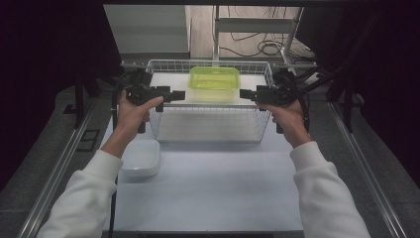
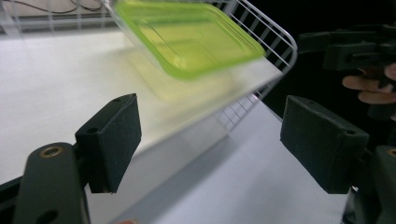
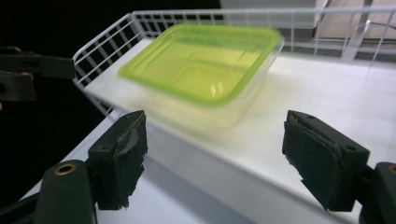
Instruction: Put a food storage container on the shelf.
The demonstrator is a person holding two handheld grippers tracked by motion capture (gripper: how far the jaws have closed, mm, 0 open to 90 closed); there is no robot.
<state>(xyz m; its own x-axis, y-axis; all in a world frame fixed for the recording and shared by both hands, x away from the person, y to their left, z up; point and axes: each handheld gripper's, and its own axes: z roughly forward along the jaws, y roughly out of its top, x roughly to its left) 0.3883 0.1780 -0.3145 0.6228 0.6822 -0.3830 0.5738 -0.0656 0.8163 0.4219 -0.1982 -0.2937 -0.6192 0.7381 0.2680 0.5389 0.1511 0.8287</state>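
Observation:
A clear box with a lime-green lid (image 1: pixel 214 83) lies in the back half of a white wire basket (image 1: pixel 208 63). My left gripper (image 1: pixel 179 94) hovers at the basket's left rim, pointing inward at the box, jaws open and empty. My right gripper (image 1: pixel 245 93) mirrors it at the right rim, also open and empty. In the left gripper view the box (image 2: pixel 187 37) is blurred beyond the open gripper (image 2: pixel 210 116). In the right gripper view the box (image 3: pixel 205 65) rests on the basket's white floor, well ahead of the gripper (image 3: pixel 215 123).
A shallow white tub (image 1: pixel 141 158) stands on the table in front of the basket's left corner. The white tabletop (image 1: pixel 213 183) stretches toward the person. Metal rails run along both sides. Cables and a frame lie behind the basket.

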